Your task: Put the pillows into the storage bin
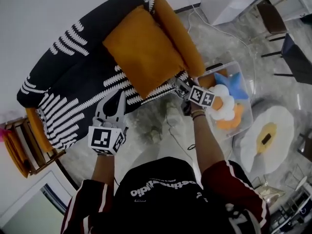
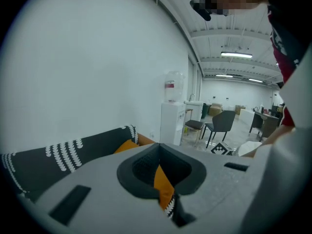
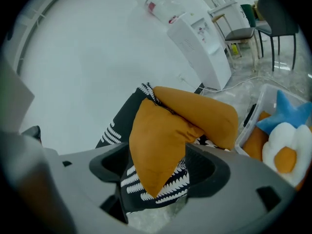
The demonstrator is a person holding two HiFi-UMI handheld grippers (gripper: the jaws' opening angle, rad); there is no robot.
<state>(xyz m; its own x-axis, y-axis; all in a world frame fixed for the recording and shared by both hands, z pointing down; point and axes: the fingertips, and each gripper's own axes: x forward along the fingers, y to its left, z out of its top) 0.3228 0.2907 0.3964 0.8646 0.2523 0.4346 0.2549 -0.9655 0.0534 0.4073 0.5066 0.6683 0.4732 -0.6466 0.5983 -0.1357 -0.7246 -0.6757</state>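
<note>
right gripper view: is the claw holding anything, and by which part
Nothing is held. The right claw is open; the orange pillow lies ahead of it, not gripped.

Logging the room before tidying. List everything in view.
sofa: one, black with white pattern, orange arms, against the wall
sofa pillow: one, orange, on the seat
storage bin: one, clear, floor beside the sofa
star pillow: one, blue, in the bin
white pillow: one, orange centre, in the bin
third pillow: one, orange, in the bin
floor cushion: one, white with yellow centre, beyond the bin
water dispenser: one, white, by the wall
chairs: at least two, dark, near the dispenser
left hand-held gripper: one, grey, jaws together, empty
right hand-held gripper: one, grey, jaws open, empty, facing the sofa pillow
</note>
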